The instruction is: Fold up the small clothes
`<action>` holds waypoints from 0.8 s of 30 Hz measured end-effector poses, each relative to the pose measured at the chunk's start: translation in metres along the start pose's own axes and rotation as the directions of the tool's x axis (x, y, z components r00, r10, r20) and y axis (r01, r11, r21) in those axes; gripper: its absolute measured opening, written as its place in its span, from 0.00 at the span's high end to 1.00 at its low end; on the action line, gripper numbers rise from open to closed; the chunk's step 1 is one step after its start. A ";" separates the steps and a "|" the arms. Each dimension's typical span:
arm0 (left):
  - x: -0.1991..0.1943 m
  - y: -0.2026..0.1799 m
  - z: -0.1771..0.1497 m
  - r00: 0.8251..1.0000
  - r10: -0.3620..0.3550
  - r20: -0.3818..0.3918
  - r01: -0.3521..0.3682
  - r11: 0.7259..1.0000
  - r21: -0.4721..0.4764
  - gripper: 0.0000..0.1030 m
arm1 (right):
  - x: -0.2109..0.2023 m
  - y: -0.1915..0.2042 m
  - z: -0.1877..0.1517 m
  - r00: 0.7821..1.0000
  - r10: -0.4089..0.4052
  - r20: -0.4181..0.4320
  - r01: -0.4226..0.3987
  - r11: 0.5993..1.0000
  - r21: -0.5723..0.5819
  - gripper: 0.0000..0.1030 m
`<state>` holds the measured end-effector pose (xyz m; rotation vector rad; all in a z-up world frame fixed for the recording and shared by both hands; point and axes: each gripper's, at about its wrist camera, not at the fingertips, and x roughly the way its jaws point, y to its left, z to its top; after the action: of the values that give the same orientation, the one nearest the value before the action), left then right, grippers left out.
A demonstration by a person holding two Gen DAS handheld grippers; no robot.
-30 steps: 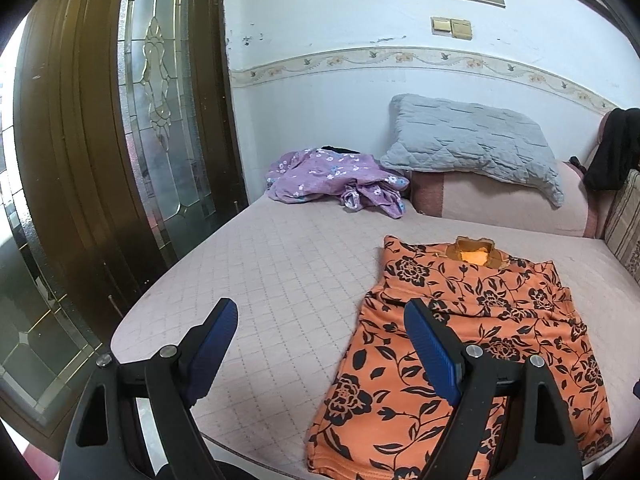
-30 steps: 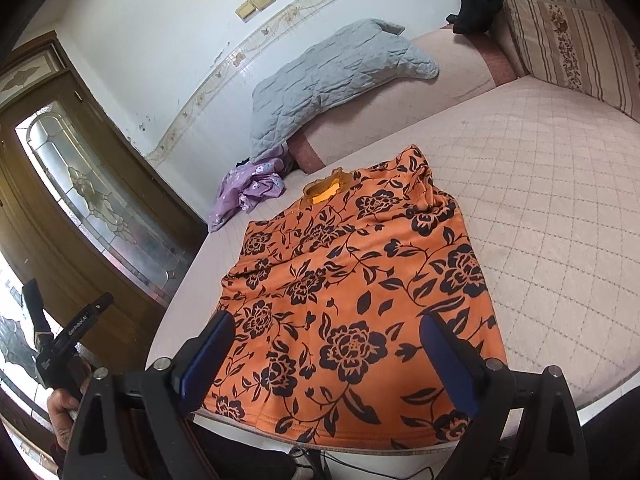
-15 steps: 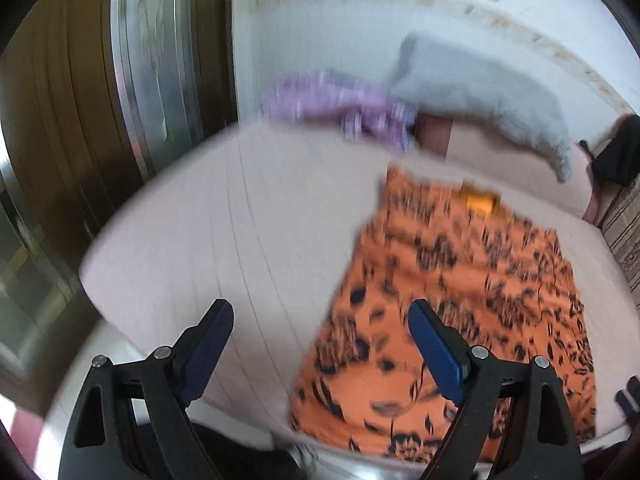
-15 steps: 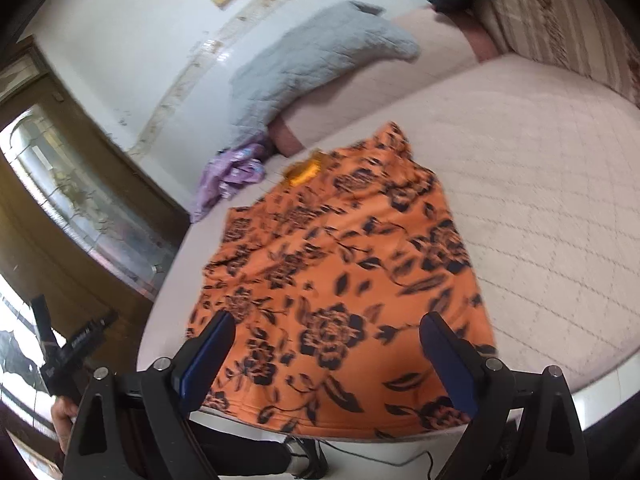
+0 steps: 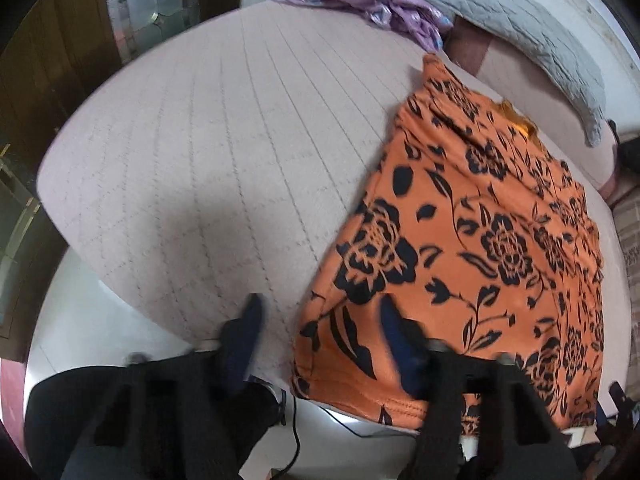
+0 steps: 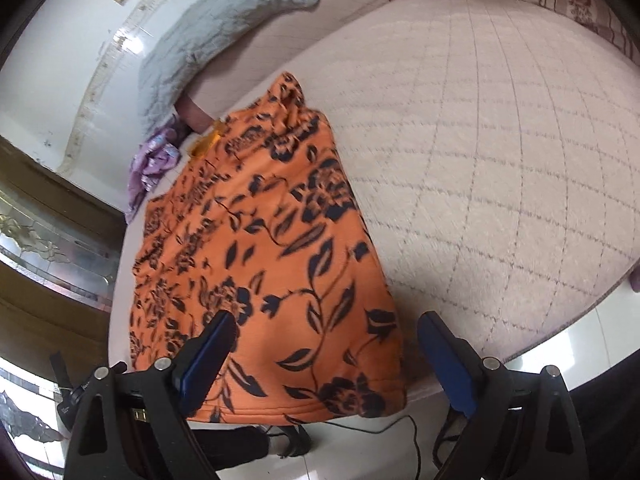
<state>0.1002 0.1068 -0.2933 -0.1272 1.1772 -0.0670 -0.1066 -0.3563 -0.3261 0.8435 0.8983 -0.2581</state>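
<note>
— Where's the orange floral garment (image 5: 472, 240)?

— Flat on the quilted bed (image 5: 208, 152), hem at the near edge. A purple cloth (image 5: 360, 4) and a grey pillow (image 5: 532, 36) lie at the far end.

— The left claw (image 5: 320, 328)?

— Its jaws have just been closing; they straddle the garment's near-left corner, pads not pressing.

— And the right claw (image 6: 324, 344)?

— Jaws wide apart astride the near-right corner, gripping nothing.

Dress (image 6: 272, 248) looks like soft fuzzy fleece, bed (image 5: 208, 152) cover is quilted matt cloth, floor (image 6: 552, 344) is glossy tile.
</note>
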 end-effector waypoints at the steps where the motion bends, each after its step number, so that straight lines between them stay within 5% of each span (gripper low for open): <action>1: 0.002 0.000 0.000 1.000 -0.005 -0.009 0.005 1.000 0.001 0.57 | 0.005 0.000 -0.001 1.000 -0.005 -0.017 0.005 1.000 0.002 0.10; 9: 0.011 0.002 -0.010 0.999 -0.013 -0.034 0.013 1.000 0.007 0.52 | 0.024 0.013 -0.013 0.993 -0.089 -0.074 0.082 0.992 -0.091 0.15; 12: 0.009 -0.002 -0.012 1.000 -0.017 -0.022 0.018 0.999 0.050 0.59 | 0.026 0.022 -0.019 0.979 -0.195 -0.066 0.180 0.967 -0.178 0.40; 14: 0.011 -0.008 -0.009 0.999 -0.041 -0.027 0.043 0.997 0.070 0.85 | 0.023 0.023 -0.021 0.972 -0.227 -0.058 0.210 0.954 -0.214 0.64; 16: 0.008 -0.012 -0.009 0.998 -0.061 -0.020 0.062 0.994 0.095 0.92 | 0.019 0.021 -0.022 0.978 -0.192 -0.079 0.171 0.961 -0.217 0.88; 24: -0.010 -0.017 -0.002 0.993 -0.115 0.016 0.111 0.983 0.144 0.92 | 0.007 0.020 -0.012 0.991 -0.077 -0.112 0.060 0.987 -0.152 0.91</action>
<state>0.0949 0.0909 -0.2823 -0.0686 1.1361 -0.2488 -0.0987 -0.3331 -0.3244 0.6961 1.0456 -0.2000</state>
